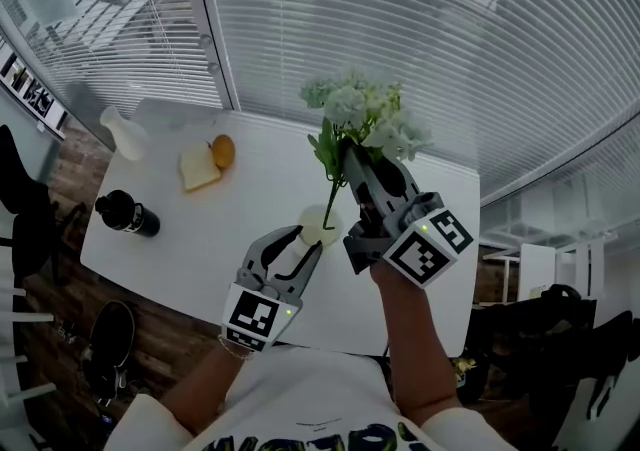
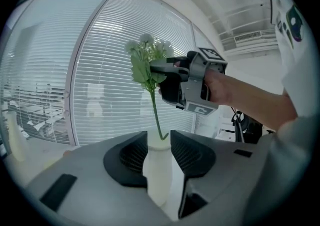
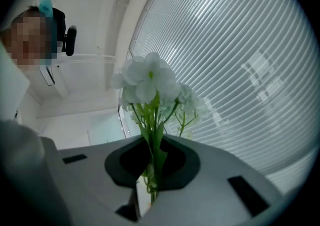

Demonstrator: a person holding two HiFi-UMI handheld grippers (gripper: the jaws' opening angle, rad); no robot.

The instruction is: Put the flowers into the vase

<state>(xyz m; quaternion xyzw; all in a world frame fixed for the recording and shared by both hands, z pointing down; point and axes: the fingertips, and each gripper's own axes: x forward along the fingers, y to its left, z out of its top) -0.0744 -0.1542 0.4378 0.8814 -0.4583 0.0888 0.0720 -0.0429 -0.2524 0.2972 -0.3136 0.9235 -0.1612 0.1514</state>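
**Stem at the vase mouth**

On the white table point(image 1: 250, 209), well to the left of the work, lie a black bottle point(image 1: 127, 213), a slice of bread point(image 1: 199, 168), an orange point(image 1: 223, 150) and a white jug point(image 1: 125, 134). Nothing stands between the grippers. The left gripper point(image 1: 305, 239) is closed on the white vase point(image 1: 320, 226), its pads pressing both sides of the neck. The right gripper point(image 1: 352, 154) is nearly shut, clamped on the stems of the flowers point(image 1: 365, 114), with the blooms above its fingertips. The left gripper view shows the stem's lower end at the vase mouth. The right gripper view shows only stems, leaves and blinds point(image 3: 240, 69).
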